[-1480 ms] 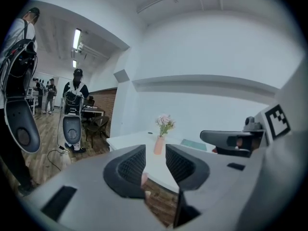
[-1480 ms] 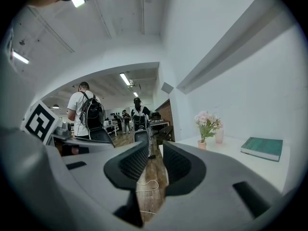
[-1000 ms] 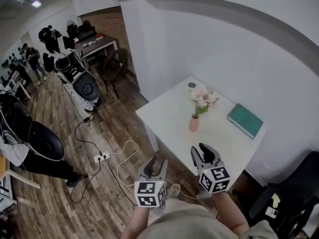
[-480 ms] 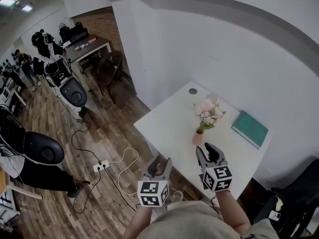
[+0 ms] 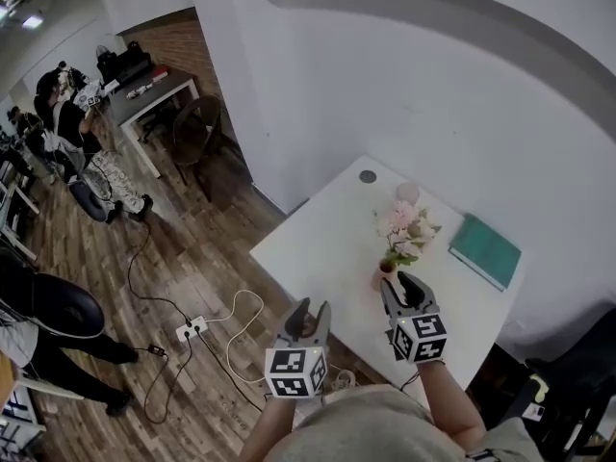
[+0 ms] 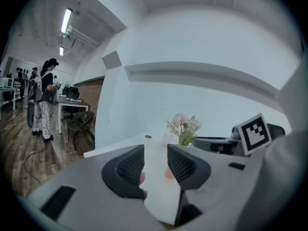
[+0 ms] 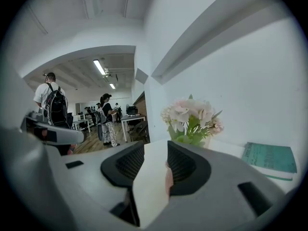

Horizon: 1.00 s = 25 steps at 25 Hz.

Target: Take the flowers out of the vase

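My left tongs (image 5: 310, 308) hover by the near edge of a white table (image 5: 318, 248). Their jaws are wide with nothing between them, and have just closed a touch. My right tongs (image 5: 401, 282) are over the table, jaws wide and empty after just opening, their tips just beside a small pink vase (image 5: 382, 273). Pale pink flowers (image 5: 404, 227) with green leaves stand upright in the vase. A green book (image 5: 486, 250) lies well apart, to the right.

Your head camera looks steeply down on the desk (image 5: 327, 248), with the left tool (image 5: 313, 308) and right tool (image 5: 398, 284) near you. Each tool's camera rides low behind its jaws, facing the far wall (image 5: 433, 94). All three views share the flowers (image 5: 404, 227).
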{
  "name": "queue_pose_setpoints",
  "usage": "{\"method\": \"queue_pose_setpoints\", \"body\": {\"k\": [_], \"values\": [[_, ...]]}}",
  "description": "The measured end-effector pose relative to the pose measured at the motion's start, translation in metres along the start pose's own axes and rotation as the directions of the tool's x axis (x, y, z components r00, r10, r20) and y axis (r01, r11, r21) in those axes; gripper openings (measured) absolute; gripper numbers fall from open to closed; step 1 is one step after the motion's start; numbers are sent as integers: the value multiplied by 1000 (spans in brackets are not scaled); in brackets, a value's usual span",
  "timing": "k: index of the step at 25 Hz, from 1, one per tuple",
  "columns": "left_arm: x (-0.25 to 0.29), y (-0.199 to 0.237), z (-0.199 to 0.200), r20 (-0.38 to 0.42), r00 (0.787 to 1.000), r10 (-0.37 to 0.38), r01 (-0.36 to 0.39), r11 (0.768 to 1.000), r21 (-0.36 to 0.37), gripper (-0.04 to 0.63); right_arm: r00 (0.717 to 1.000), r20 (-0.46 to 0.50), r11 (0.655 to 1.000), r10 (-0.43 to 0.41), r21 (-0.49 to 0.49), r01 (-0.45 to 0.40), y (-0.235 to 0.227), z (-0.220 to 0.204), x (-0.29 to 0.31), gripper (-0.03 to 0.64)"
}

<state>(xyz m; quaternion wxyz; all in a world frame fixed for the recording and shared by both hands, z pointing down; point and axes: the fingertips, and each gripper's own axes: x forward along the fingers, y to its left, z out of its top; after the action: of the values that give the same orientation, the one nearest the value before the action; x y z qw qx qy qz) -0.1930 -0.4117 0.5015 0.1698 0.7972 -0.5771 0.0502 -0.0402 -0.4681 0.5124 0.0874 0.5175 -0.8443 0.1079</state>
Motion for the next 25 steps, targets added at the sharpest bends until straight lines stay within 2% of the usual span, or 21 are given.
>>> {"method": "queue_pose_setpoints", "body": {"k": [13,25], "values": [[45,7,-11,-57,997,-58,57,998,-28,143,994,-76,996,-83,15,84,-39,-29,30,146],[77,7,-23,-109,990,-93,92,996,-14,143,990,-109,995,-92,40,97,-57,-47,62,146]]}}
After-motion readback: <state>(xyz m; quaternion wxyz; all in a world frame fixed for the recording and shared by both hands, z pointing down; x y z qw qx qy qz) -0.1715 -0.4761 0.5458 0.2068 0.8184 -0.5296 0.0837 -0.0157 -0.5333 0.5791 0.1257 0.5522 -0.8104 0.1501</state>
